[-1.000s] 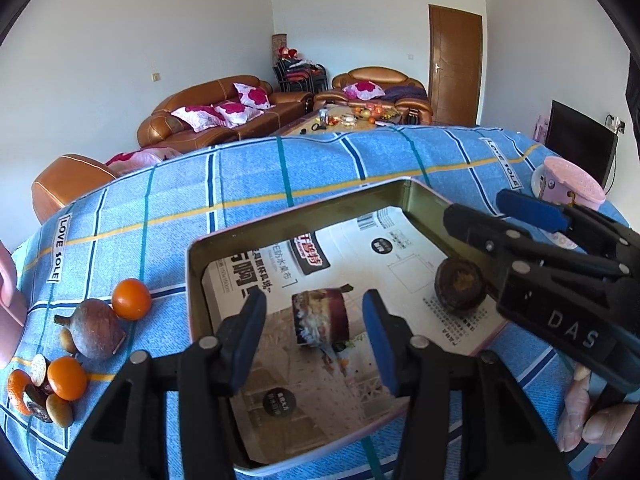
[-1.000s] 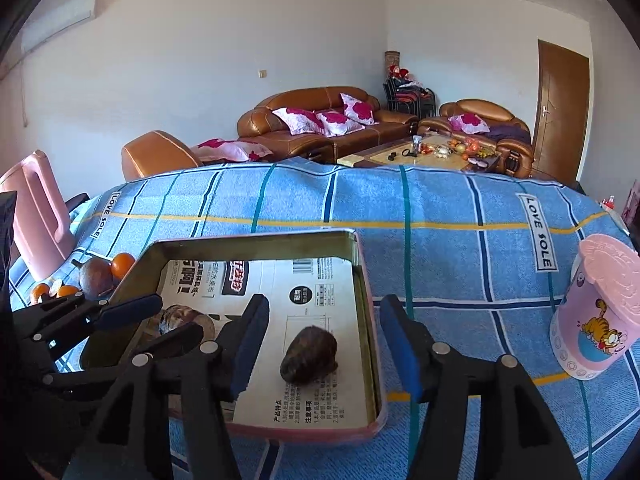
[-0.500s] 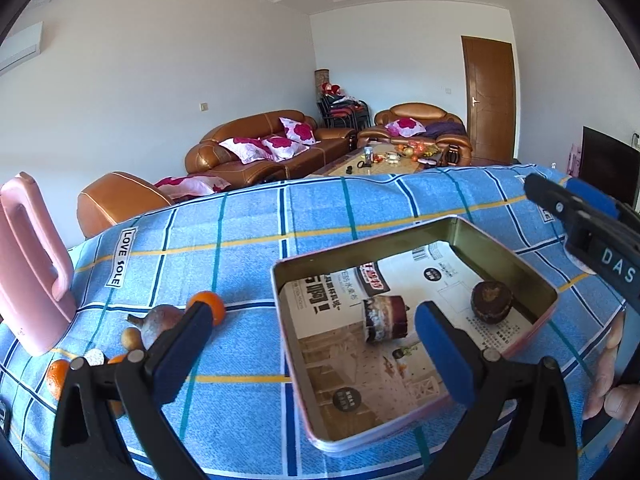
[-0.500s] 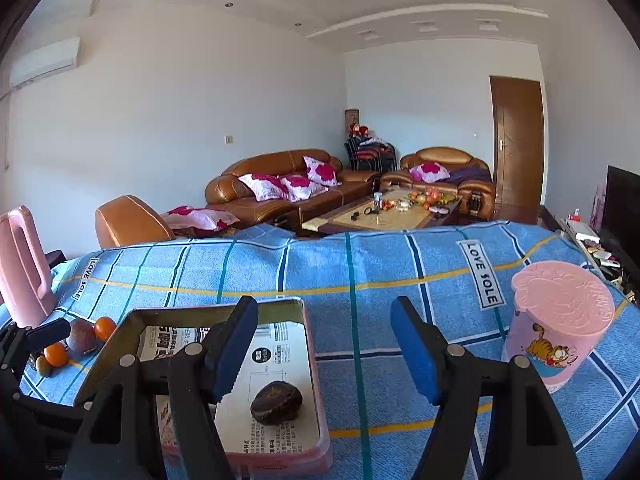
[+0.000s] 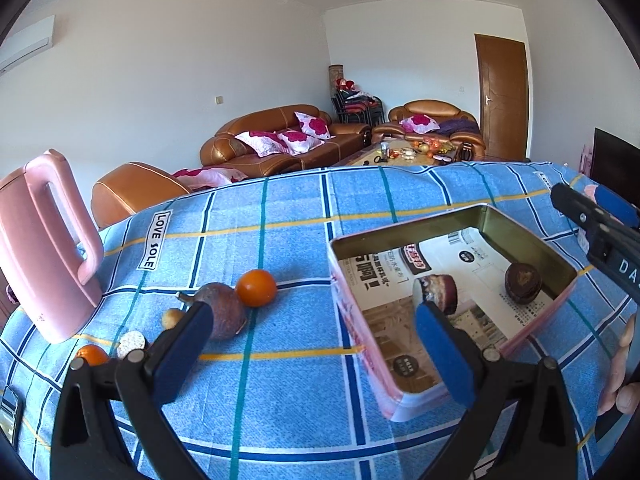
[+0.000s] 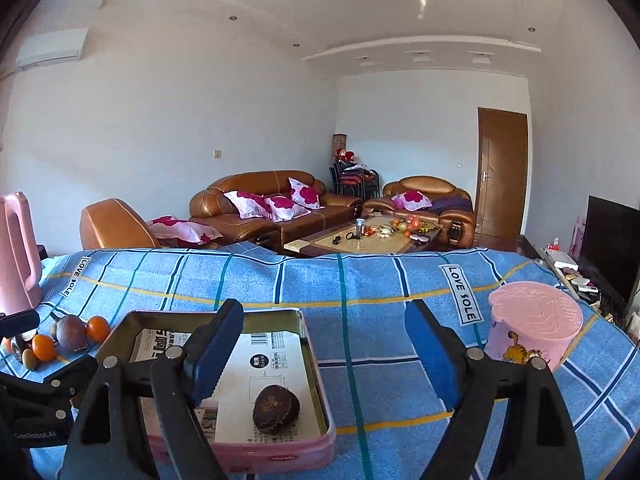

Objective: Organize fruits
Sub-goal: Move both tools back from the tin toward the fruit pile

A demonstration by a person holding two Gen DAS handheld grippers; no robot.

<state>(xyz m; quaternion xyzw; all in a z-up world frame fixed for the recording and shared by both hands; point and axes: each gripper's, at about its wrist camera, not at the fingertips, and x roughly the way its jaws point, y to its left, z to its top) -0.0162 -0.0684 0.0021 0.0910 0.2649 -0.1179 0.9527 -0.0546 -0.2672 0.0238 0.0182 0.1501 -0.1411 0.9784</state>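
Both claws pulled back from the tin since a second ago. Lower left: loose fruit pile [image 5: 224, 316] on desk [image 5: 280, 240]. Left claw [image 5: 312, 344] wide open, empty. Tin [image 5: 532, 240] mid-right holds two dark fruits [image 5: 522, 282]. Right claw [image 6: 320, 352] opening, nothing between its pads.

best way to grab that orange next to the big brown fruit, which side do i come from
Take the orange across its middle, coming down from above with the fingers on its near and far sides. It is round, so any width works, but the brown fruit touches its left; the right is bare cloth. The left gripper is open and nearest.
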